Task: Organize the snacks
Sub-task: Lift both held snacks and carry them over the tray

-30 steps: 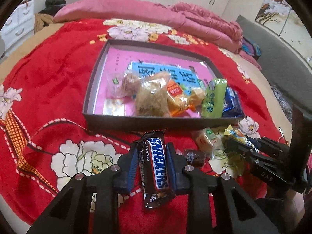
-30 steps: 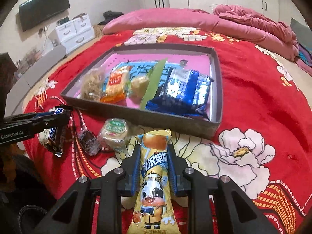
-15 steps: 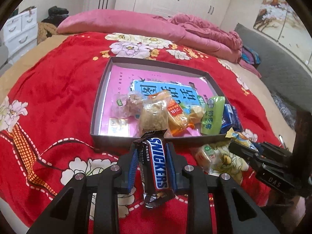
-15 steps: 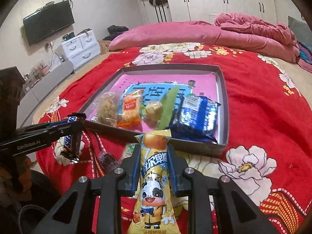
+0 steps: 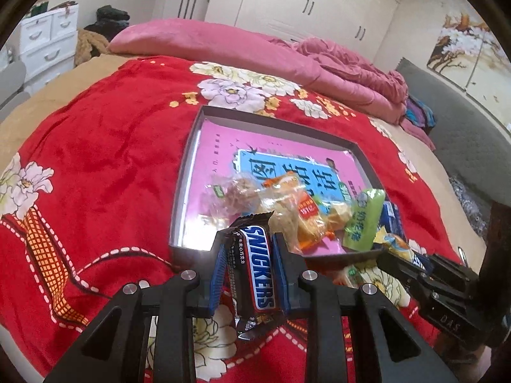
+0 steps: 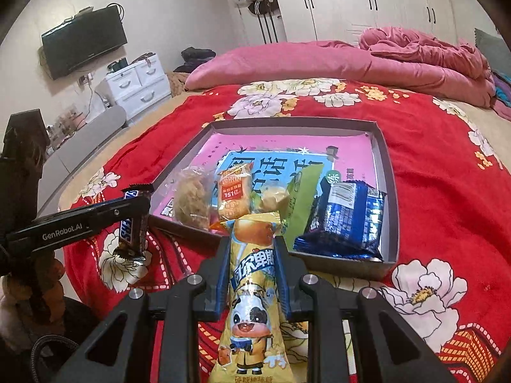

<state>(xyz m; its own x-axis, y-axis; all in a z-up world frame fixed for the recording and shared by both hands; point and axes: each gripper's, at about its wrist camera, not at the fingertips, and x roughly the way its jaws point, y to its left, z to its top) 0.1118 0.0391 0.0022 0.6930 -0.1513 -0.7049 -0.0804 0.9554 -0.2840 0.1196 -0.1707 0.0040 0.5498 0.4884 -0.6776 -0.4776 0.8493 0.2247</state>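
Observation:
My left gripper [image 5: 247, 239] is shut on a Snickers bar [image 5: 255, 274], held upright just short of the near wall of the grey box [image 5: 185, 172]. My right gripper [image 6: 252, 242] is shut on a yellow candy packet [image 6: 252, 293] with a cartoon cow, also lifted near the box's [image 6: 388, 172] front edge. Inside the box lie several snacks: an orange cracker pack [image 6: 231, 191], a clear bag of brown snack [image 6: 191, 198], a green packet [image 5: 364, 220] and a blue packet [image 6: 348, 220]. The Snickers bar [image 6: 132, 223] and left gripper [image 6: 137, 207] show at left in the right wrist view.
The box sits on a red flowered blanket [image 5: 95, 159] over a bed, with pink bedding [image 5: 223, 48] behind. A small wrapped snack [image 5: 349, 274] lies on the blanket in front of the box. White drawers [image 6: 137, 86] and a wall screen [image 6: 84, 40] stand to the left.
Both grippers have risen and tipped with their snacks still held; the box now sits lower in each view. The small loose snacks on the blanket have slipped behind the grippers.

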